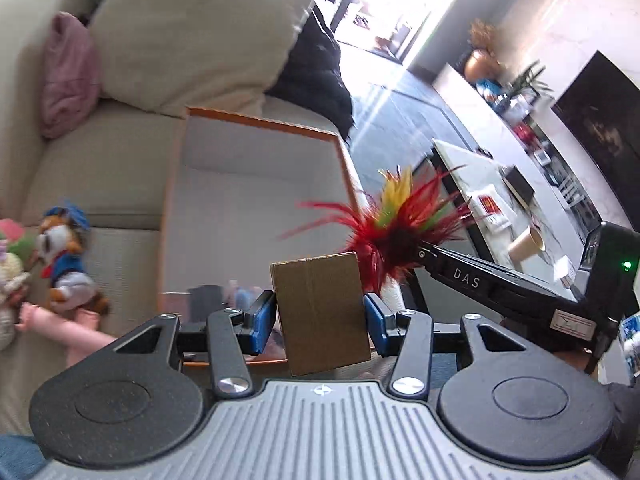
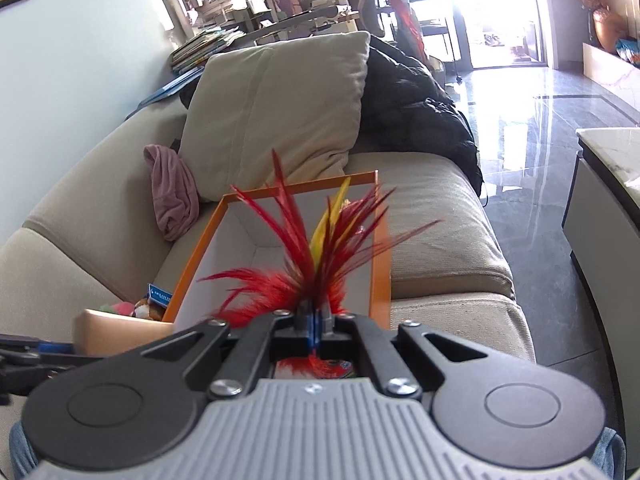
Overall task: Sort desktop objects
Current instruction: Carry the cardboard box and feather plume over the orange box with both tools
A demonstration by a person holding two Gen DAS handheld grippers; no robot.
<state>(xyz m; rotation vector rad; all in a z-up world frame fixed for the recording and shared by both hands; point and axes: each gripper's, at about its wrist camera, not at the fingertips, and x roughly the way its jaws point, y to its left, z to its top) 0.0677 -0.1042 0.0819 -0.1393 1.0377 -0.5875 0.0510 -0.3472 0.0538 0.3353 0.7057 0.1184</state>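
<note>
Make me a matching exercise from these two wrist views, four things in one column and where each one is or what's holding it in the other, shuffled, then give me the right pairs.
Things
1. cardboard box
2. feather shuttlecock
3. pink cloth
4. orange-rimmed box

Places or states
A. lying on the sofa beside the beige cushion
B. clamped in the right gripper
C. standing open on the sofa seat
D. gripped between the blue pads of the left gripper

Pairs: 1-D, 2-B, 3-A, 4-C
</note>
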